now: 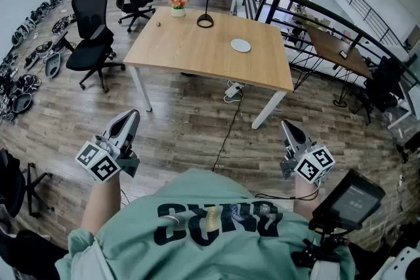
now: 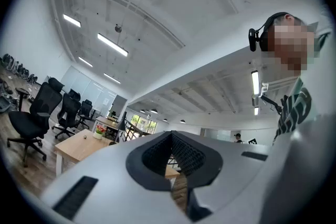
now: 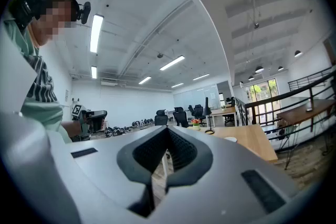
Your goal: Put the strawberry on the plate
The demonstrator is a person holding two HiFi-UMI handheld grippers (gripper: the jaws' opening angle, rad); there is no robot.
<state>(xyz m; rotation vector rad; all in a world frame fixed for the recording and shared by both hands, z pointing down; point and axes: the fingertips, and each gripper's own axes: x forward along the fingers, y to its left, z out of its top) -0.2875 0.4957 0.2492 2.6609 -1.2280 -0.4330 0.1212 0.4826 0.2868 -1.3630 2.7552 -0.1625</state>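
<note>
A small white plate (image 1: 241,45) lies on the right part of a wooden table (image 1: 197,52) well ahead of me. A tiny dark object (image 1: 157,24) sits near the table's far left corner; it is too small to tell whether it is the strawberry. My left gripper (image 1: 134,115) and right gripper (image 1: 286,124) are held close to my body over the floor, far short of the table. Both are shut with nothing in them. The left gripper (image 2: 170,136) points toward the table's left side. In the right gripper view, the gripper (image 3: 167,131) faces the table and the plate (image 3: 229,139).
A pot of flowers (image 1: 178,6) and a black lamp with a ring base (image 1: 205,21) stand at the table's far edge. Black office chairs (image 1: 92,36) are to the left, a black railing (image 1: 315,16) to the right. A cable (image 1: 226,131) runs across the wood floor.
</note>
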